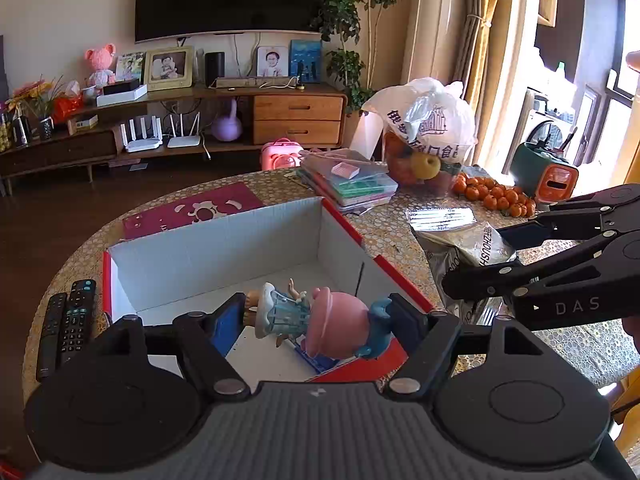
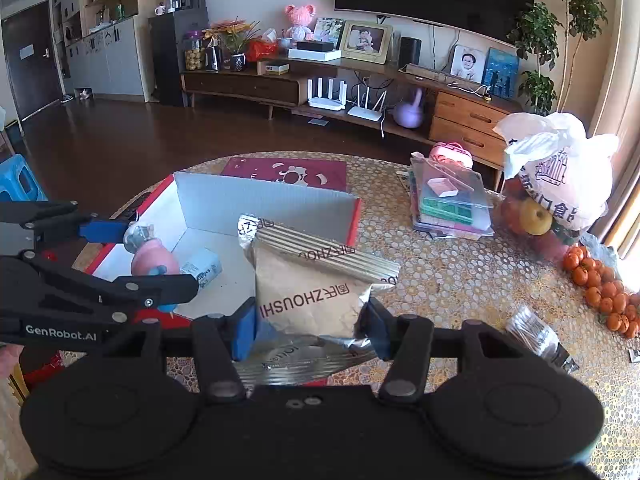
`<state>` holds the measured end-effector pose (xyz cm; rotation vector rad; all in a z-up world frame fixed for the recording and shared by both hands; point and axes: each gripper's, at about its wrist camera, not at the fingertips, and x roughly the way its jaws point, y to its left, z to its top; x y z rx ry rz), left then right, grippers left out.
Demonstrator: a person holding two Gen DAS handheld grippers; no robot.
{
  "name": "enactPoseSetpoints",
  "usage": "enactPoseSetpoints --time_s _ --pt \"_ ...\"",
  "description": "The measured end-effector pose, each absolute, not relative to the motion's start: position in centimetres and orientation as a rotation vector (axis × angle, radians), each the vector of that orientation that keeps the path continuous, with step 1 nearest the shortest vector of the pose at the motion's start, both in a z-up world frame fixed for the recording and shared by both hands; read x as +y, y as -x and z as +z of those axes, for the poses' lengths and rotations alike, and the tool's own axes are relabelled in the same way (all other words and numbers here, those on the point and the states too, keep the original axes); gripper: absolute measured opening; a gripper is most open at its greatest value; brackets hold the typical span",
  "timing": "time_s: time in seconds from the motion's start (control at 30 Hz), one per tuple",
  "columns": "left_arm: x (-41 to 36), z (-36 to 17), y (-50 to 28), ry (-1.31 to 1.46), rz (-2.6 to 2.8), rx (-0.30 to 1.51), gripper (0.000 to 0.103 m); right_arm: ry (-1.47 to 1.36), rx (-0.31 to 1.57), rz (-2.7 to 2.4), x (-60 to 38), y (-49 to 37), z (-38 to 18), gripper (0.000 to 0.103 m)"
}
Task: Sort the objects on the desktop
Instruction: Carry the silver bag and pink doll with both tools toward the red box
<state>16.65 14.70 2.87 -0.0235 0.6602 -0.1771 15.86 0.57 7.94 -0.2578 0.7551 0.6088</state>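
My left gripper (image 1: 316, 322) is shut on a doll figurine (image 1: 312, 320) with a pink hat and blue dress, held sideways over the near end of an open red-and-white cardboard box (image 1: 216, 240). The same doll (image 2: 150, 258) shows above the box (image 2: 264, 208) in the right wrist view, with a small white packet (image 2: 202, 268) lying on the box floor. My right gripper (image 2: 310, 328) is shut on a kraft-and-silver snack bag (image 2: 316, 280), held just right of the box. That bag (image 1: 468, 248) and the right gripper (image 1: 500, 252) appear at right in the left wrist view.
Two remote controls (image 1: 66, 324) lie left of the box, a maroon mat (image 1: 192, 210) behind it. Stacked plastic cases (image 2: 450, 204), a white bag of fruit (image 2: 560, 188), several small oranges (image 2: 604, 292) and a silver packet (image 2: 540, 338) fill the table's right side.
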Motion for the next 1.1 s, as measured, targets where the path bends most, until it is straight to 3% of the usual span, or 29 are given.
enactPoseSetpoints --time_s 1.1 --pt "17.7 -4.0 -25.3 -0.038 -0.118 0.890 0.075 0.356 0.866 0.652 11.0 -24.5 4.4 0.055"
